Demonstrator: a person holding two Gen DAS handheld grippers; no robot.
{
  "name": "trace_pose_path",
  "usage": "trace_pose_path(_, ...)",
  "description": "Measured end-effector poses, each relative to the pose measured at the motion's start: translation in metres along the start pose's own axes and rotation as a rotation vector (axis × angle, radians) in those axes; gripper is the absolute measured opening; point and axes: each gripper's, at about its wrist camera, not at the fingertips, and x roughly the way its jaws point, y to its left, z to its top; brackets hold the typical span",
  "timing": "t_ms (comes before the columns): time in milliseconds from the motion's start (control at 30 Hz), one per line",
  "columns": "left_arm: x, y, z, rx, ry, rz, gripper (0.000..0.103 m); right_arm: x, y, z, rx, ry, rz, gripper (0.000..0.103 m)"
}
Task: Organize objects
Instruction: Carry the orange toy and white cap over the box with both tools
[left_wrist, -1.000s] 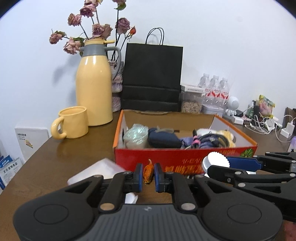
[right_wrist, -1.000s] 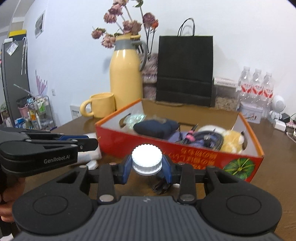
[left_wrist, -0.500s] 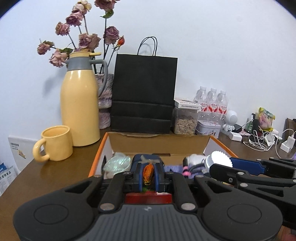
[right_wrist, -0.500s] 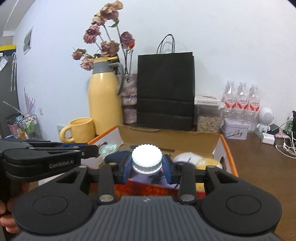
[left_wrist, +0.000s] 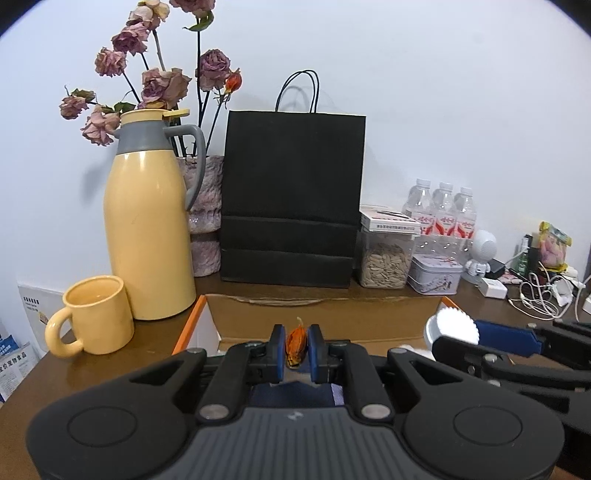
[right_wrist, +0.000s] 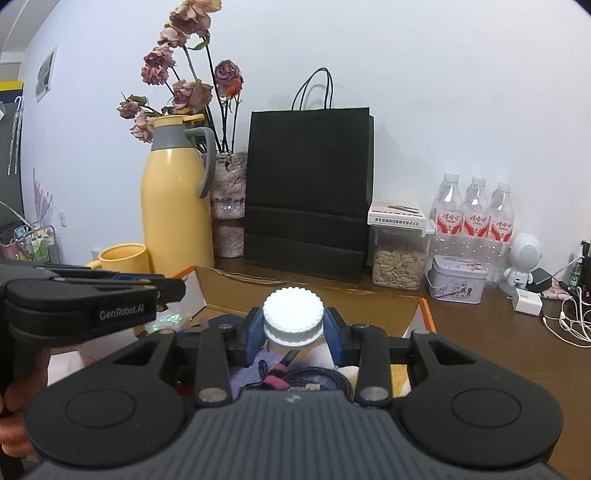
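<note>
Orange, with dark streaks and a thin pale tip on top, a small pointed object (left_wrist: 296, 345) sits pinched between the blue pads of the left gripper (left_wrist: 296, 350), which is clenched on it over the near part of the open cardboard box with orange rim (left_wrist: 325, 319). To the right, the right gripper (right_wrist: 293, 332) grasps a white ribbed plastic screw cap (right_wrist: 293, 320) by its sides; what is under the cap I cannot tell. This cap also hangs over the box, above a bundle of dark braided cable with a pink band (right_wrist: 295, 376) and a purple cloth (right_wrist: 255, 369). Far behind the box stand a tall yellow thermos jug with grey collar (left_wrist: 147, 229), a yellow ceramic mug (left_wrist: 92, 317) at far left, and a black paper bag with cord handles (left_wrist: 291, 199). All stands on a brown wooden table (right_wrist: 498, 343).
</note>
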Motion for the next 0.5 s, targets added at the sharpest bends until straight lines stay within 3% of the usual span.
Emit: trace_pose_path(500, 0.051, 0.007, 0.002, 0.010, 0.068, 0.016, 0.011, 0.046, -0.020, -0.010, 0.010, 0.071, -0.004, 0.036)
